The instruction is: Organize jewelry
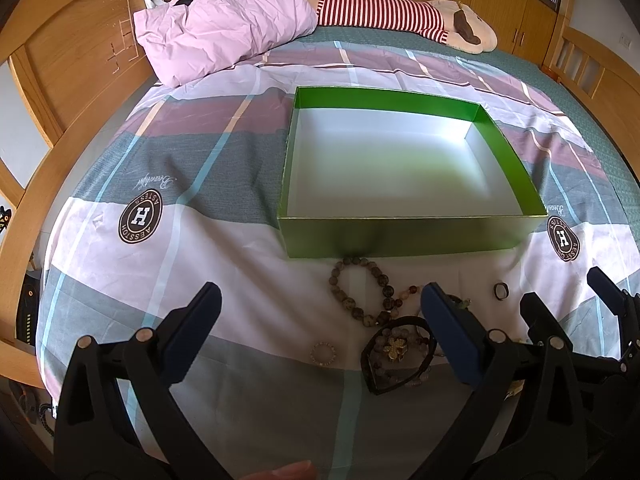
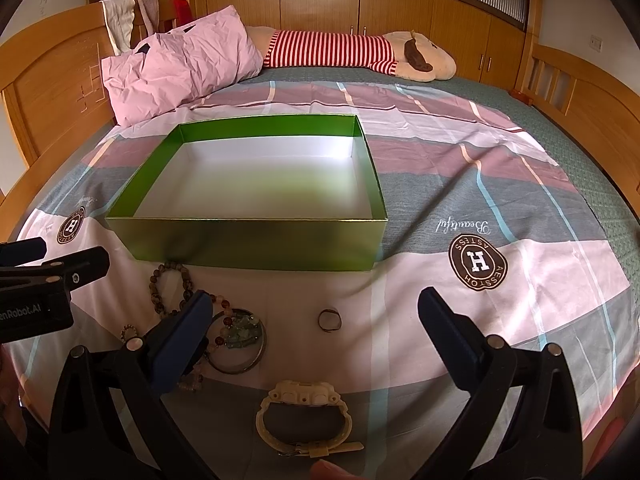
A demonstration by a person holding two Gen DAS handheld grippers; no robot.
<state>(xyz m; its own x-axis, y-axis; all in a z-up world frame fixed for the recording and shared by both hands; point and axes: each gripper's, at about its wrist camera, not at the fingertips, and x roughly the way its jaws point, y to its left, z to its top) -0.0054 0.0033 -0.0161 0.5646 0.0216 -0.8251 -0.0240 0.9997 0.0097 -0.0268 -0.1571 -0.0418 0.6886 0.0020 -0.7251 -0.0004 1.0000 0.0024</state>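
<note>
Start of sorting, nothing picked. Left gripper jaws wide, empty; bead bracelet between them. Right gripper wide, empty; ring between jaws, watch below. Green box ahead, empty. Next: close on one piece, lift over near wall.

I am working in a home bedroom. A wide bed with a curved wooden headboard fills both views, covered by a plaid bedspread in pink, grey and white with printed emblems. A crumpled pink pillow and a long plush toy in a red-striped shirt lie at its far side. Wooden cabinets run along the wall behind, and clothes hang over the headboard.
</note>
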